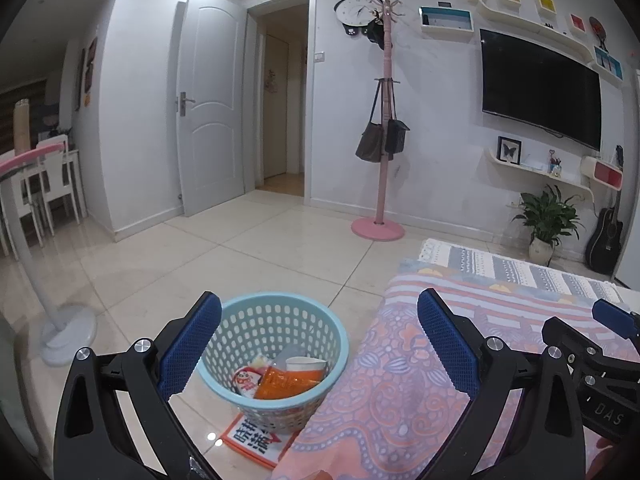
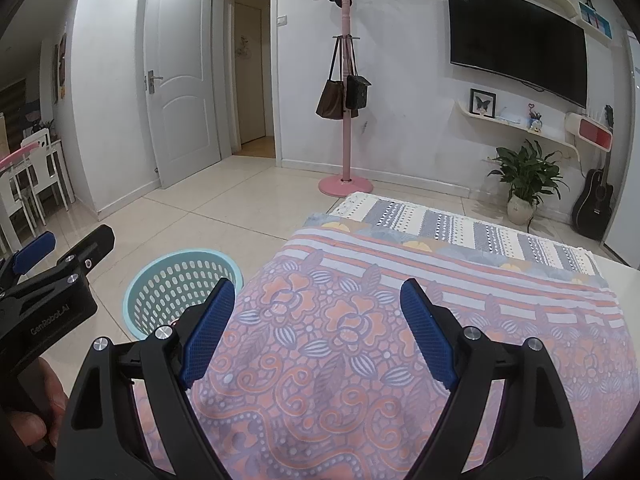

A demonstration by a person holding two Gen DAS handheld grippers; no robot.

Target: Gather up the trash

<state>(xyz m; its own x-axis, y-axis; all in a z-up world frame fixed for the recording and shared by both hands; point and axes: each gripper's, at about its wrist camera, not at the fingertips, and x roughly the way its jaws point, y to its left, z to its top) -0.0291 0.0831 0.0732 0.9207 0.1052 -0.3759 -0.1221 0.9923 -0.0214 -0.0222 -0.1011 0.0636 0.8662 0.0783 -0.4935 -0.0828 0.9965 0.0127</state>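
Observation:
A light blue perforated basket [image 1: 276,356] stands on the floor beside the patterned cloth-covered table [image 1: 400,392]. Inside it lie an orange wrapper [image 1: 286,385], a red-and-white packet [image 1: 247,381] and a white cup [image 1: 304,364]. A red-and-white printed packet [image 1: 250,442] lies on the floor, partly under the basket. My left gripper [image 1: 320,344] is open and empty above the basket's near side. My right gripper [image 2: 318,332] is open and empty over the cloth [image 2: 400,320]; the basket [image 2: 176,292] is at its left.
A pink coat stand [image 1: 380,160] with bags stands by the far wall. A white fan base [image 1: 66,340] sits at left on the tiled floor. A potted plant [image 1: 546,224], a guitar [image 1: 606,236] and a wall TV [image 1: 540,88] are at right. A striped rug [image 2: 460,228] lies beyond the table.

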